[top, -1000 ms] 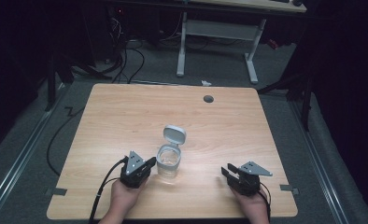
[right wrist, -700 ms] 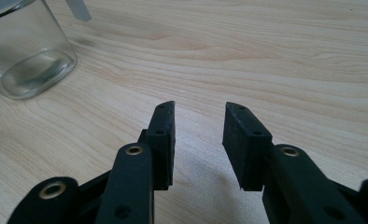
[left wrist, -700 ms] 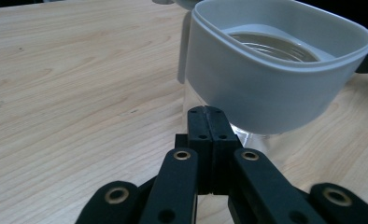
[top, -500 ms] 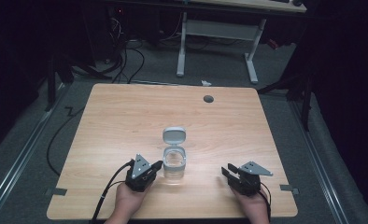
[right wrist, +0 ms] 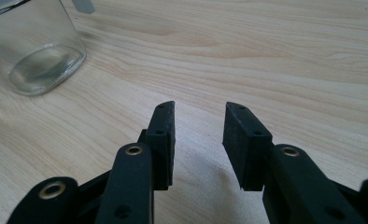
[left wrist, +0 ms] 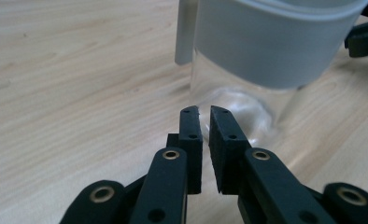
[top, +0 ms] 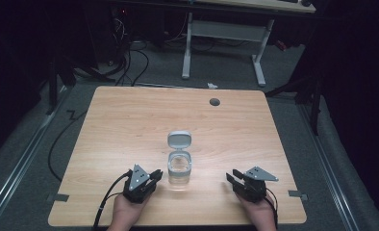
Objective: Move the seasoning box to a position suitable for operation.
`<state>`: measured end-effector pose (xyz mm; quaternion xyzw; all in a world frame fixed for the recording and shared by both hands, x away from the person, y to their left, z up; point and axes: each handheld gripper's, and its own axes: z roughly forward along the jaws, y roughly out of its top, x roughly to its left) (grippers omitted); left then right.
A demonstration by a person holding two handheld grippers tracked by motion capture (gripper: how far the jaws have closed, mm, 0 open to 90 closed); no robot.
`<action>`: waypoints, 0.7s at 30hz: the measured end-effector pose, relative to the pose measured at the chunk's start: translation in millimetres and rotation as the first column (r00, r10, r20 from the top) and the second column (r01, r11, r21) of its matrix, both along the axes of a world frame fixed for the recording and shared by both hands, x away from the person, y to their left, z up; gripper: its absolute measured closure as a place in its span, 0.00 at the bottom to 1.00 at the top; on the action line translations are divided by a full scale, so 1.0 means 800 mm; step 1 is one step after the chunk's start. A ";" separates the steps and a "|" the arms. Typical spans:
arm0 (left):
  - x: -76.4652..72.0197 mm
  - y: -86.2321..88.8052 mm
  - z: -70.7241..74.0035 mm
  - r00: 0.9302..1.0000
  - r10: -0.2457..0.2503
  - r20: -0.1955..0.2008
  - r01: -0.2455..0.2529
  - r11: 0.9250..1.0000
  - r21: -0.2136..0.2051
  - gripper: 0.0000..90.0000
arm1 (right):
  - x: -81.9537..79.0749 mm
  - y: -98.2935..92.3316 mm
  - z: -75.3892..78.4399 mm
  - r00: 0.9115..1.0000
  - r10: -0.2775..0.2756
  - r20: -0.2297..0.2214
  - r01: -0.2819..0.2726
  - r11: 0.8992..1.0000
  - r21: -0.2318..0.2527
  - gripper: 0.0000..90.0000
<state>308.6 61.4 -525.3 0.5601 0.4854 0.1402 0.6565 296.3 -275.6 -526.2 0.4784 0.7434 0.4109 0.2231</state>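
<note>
While each hand rests near the table's front edge, the left gripper (top: 155,175) lies with its black jaws drawn almost together, a thin slit between them and nothing pinched; in the left gripper view (left wrist: 204,122) the tips point at the base of the clear glass jar with a pale grey flip-top lid (left wrist: 266,56) and stop just short of its wall. The right gripper (top: 232,177), carrying a grey three-cornered plate on top, lies with its jaws spread apart and empty; in the right gripper view (right wrist: 198,122) bare wood shows between them, and the jar (right wrist: 32,46) stands off to the upper left. In the high view the jar (top: 179,168) stands upright on the light wooden table (top: 130,120), between the two grippers and closer to the left one, its lid hinged open and standing up behind the mouth. Farther back, a small dark round grommet (top: 215,101) sits near the table's far edge. A black cable (top: 106,202) trails from the left gripper toward the front edge.
</note>
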 end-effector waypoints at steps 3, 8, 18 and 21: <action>-0.006 -0.001 0.000 1.000 -0.015 -0.001 0.015 1.000 0.008 1.00 | 0.001 0.003 0.001 1.000 -0.004 0.011 0.004 1.000 -0.001 0.71; -0.020 -0.010 -0.004 0.997 -0.074 -0.007 0.074 0.997 0.015 0.99 | 0.006 0.031 0.012 0.999 0.029 0.036 -0.027 0.999 -0.043 0.81; -0.024 -0.009 -0.002 0.992 -0.122 -0.019 0.122 0.992 -0.026 0.99 | 0.039 0.064 0.027 0.998 0.050 0.049 -0.048 0.998 -0.047 1.00; -0.025 -0.012 -0.003 0.992 -0.125 -0.019 0.125 0.992 -0.033 0.99 | 0.049 0.071 0.029 0.998 0.051 0.047 -0.050 0.998 -0.034 1.00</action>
